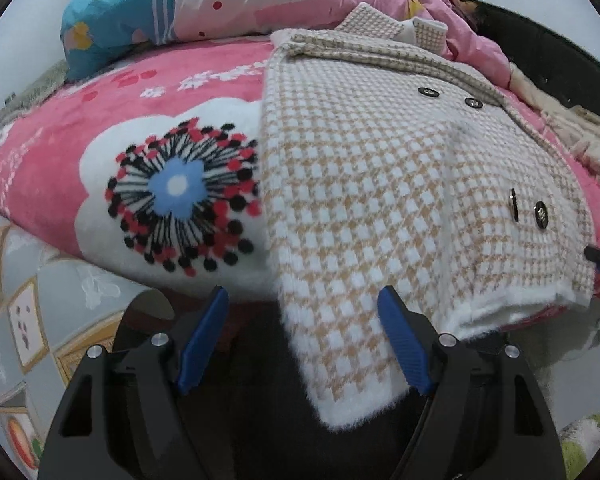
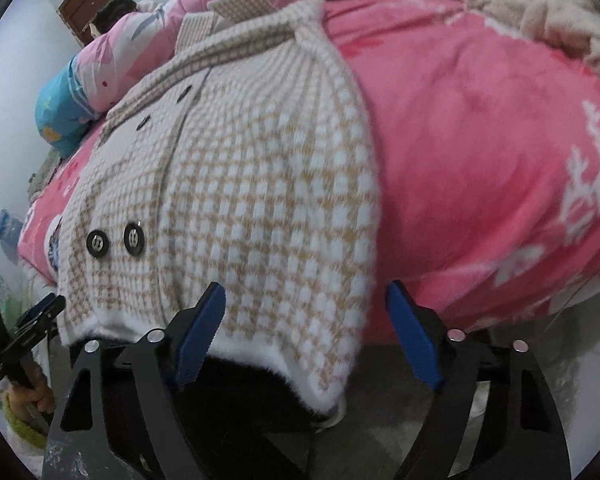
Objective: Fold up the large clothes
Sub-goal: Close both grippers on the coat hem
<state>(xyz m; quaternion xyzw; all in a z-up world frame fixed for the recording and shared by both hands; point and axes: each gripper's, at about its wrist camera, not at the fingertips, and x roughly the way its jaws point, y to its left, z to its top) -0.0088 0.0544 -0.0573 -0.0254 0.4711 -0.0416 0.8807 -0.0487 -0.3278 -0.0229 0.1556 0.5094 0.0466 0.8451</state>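
Observation:
A beige-and-white houndstooth coat (image 1: 380, 168) with black buttons lies on a pink bed blanket (image 1: 48, 168), its sides folded inward, its hem hanging over the bed's near edge. My left gripper (image 1: 304, 336) is open, its blue fingertips (image 1: 208, 332) on either side of the coat's hanging lower-left corner. The coat also shows in the right wrist view (image 2: 260, 200). My right gripper (image 2: 306, 332) is open, with the coat's lower-right hem corner between its blue fingertips (image 2: 412, 332). The left gripper (image 2: 24, 332) shows at that view's left edge.
A rolled pink and blue quilt (image 1: 204, 4) lies at the bed's far side, and cream clothes (image 2: 540, 12) are piled on the bed's right. A person (image 2: 112, 12) lies under the quilt. A brown door (image 2: 86, 2) is behind. The floor (image 2: 420, 400) lies below the bed edge.

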